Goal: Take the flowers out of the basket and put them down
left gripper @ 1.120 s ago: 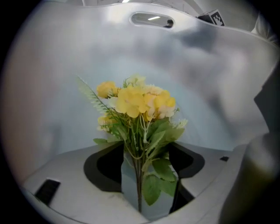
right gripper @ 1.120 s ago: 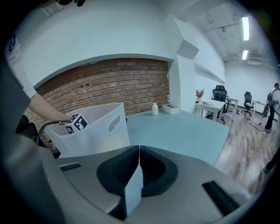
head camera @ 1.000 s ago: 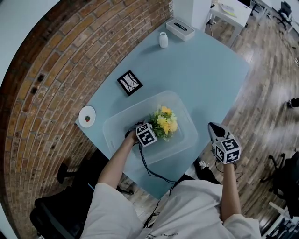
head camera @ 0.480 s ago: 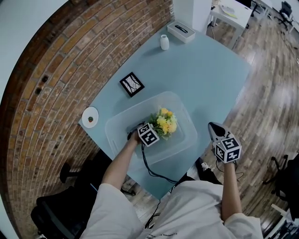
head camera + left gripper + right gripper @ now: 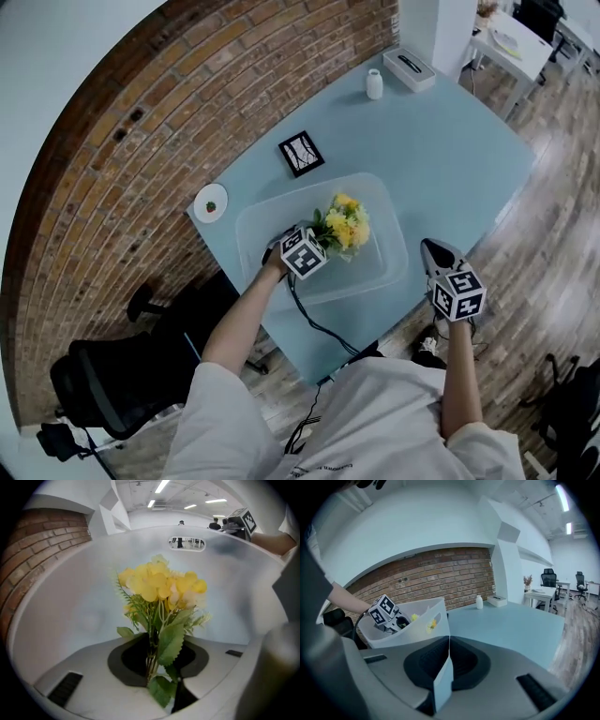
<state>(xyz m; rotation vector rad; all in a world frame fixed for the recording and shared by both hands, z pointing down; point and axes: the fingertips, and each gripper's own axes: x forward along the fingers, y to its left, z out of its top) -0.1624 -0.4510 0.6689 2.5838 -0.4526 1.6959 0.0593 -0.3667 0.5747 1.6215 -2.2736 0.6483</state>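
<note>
No legible text, labels, brands, numbers or signs in any view.

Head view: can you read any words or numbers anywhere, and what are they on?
No text here can be read.
Marker cubes: black-and-white square patterns, not letters or numbers.
Framed picture: a black-and-white drawing, no words to make out.
White box: a dark mark on top, too small to read.
White bottle: no label shows.
</note>
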